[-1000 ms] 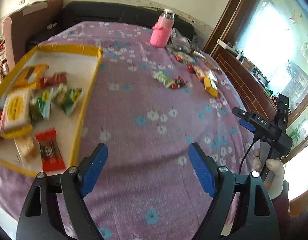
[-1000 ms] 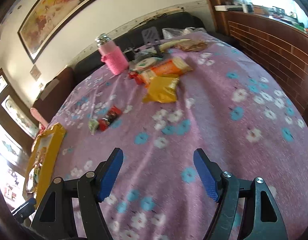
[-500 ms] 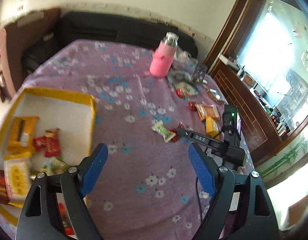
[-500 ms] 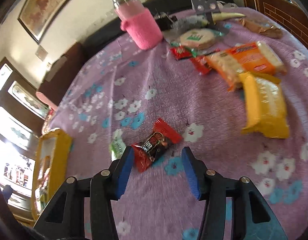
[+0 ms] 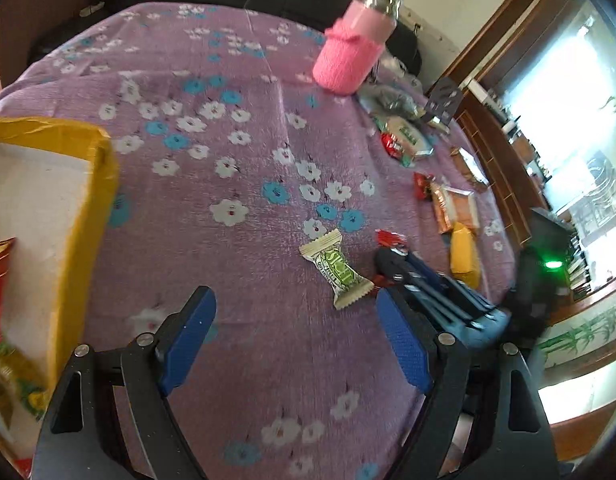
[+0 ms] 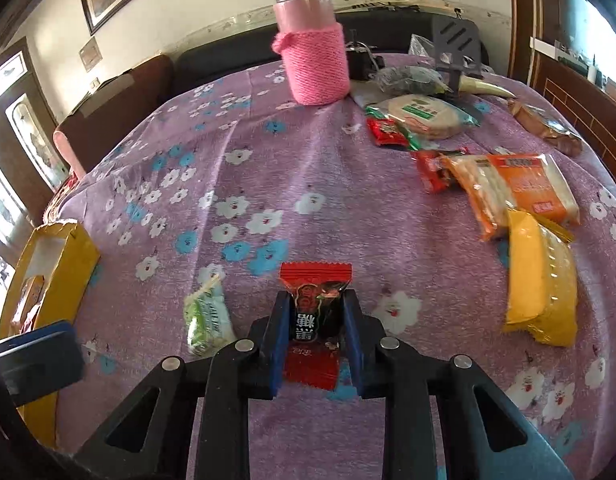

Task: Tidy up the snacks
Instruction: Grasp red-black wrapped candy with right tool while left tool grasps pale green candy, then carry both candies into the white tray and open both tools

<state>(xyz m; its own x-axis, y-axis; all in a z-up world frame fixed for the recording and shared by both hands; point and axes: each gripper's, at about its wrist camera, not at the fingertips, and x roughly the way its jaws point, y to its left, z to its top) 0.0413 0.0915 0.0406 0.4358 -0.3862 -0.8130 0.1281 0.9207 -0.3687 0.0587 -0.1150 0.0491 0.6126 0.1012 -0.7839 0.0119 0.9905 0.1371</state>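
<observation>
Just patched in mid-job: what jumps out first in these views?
The right claw is closed on a red candy packet in the foreground. Behind it a pink knit-sleeved flask stands tall at the far edge of the purple floral tablecloth. The left claw hangs open near a green candy.

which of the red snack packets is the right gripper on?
The red and black candy packet between the right gripper pads, beside the green and white candy. The other red packets lie farther off, near the orange packs.

Our right gripper (image 6: 312, 330) is low over the table, jaws nearly closed and pinching a red candy (image 6: 314, 312). Our left gripper (image 5: 295, 336) hovers beside it, jaws spread wide.
</observation>
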